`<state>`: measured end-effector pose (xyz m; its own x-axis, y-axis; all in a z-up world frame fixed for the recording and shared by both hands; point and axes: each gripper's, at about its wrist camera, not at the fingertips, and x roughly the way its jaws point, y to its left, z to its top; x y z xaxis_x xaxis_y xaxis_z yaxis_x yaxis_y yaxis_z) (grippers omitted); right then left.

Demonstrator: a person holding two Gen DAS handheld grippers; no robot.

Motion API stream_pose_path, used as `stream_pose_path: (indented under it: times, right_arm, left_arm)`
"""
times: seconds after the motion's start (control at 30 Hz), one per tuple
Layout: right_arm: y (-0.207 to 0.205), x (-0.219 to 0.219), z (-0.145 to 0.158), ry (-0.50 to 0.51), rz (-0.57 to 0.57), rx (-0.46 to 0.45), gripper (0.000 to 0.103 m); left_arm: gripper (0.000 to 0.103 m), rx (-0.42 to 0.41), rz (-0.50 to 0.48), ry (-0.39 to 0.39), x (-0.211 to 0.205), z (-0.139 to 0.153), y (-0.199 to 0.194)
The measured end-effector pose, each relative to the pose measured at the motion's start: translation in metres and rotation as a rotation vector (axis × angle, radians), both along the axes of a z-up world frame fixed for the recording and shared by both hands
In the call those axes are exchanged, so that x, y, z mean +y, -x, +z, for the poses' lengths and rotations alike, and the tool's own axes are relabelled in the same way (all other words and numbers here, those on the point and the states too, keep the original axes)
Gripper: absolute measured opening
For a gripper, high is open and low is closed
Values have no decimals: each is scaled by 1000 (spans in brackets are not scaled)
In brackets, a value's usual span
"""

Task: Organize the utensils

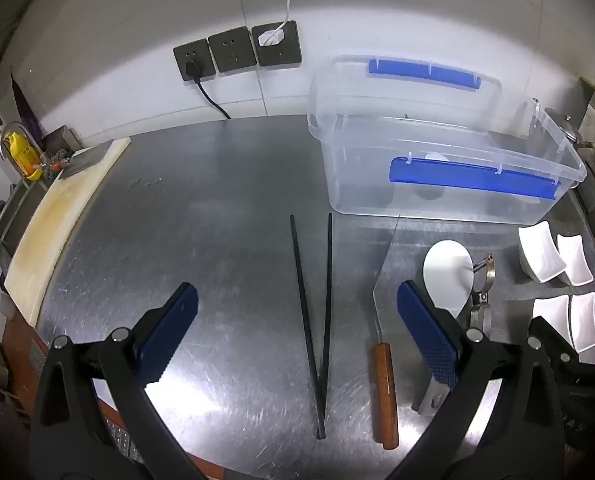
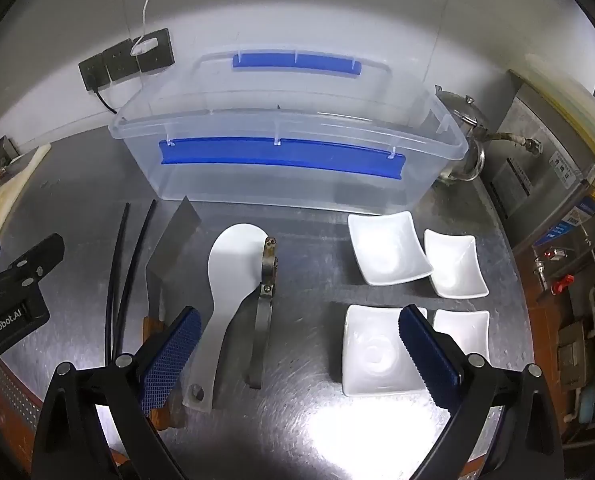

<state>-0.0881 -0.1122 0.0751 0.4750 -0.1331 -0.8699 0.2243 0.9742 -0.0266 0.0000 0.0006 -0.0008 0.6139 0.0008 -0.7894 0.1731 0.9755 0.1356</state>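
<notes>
A: Both sets of fingers spread wide and empty: left gripper [image 1: 297, 328], right gripper [image 2: 299, 342].

B: So nothing's organized yet. Chopsticks [image 1: 317, 320], knife [image 2: 169, 256], rice paddle [image 2: 227, 280], peeler [image 2: 263, 304] and dishes [image 2: 387, 252] lie on the steel tabletop [image 1: 201, 240]; the clear bin [image 2: 289, 152] beyond looks empty.

A: Behind, white wall, outlets [image 1: 235, 50].

Black chopsticks [image 1: 312, 320] lie on a brushed, scratch-patterned grey steel counter [image 1: 217, 220] beside a knife [image 1: 384, 392] with a reddish-brown wooden handle. A clear plastic box [image 2: 289, 160] carries bright blue latches. The rice paddle [image 2: 233, 280] and four small square dishes [image 2: 387, 254] are plain white. Blue cross-hatched pads line the black gripper fingers [image 2: 169, 356]. Dark grey sockets [image 1: 237, 50] dot the white wall.
</notes>
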Motion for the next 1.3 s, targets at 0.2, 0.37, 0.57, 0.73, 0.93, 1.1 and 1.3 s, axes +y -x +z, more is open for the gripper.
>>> stream_pose_path:
  times: [0.2,0.37,0.57,0.73,0.93,1.1,1.3]
  right_arm:
    - [2,2,-4,-3,-9,8,98]
    - [1,3,-6,-1,-15,19,98]
    - [0,2,-11,3,-19,37,98]
    - [-2,2,-15,5,-17,53,98]
    - [-8,3,-16,8,-8,54,98]
    - [-15,3,-17,9,3,57,98]
    - [-20,0,-18,8,-11,60,98]
  left_arm:
    - [96,14,-10,-8,1,-3,0]
    - [96,12,-13,-3,-2,-11,-3]
    - [96,13,-27,-14,-7,-14,-6]
    - [96,18,-30,-29,-9,-18,-10]
    - [96,16,-20,-22,-9,-21,-14]
    - [96,18,-9,-39,-9,-23,-17]
    - [96,26,-20,-67,-10,-23,-24]
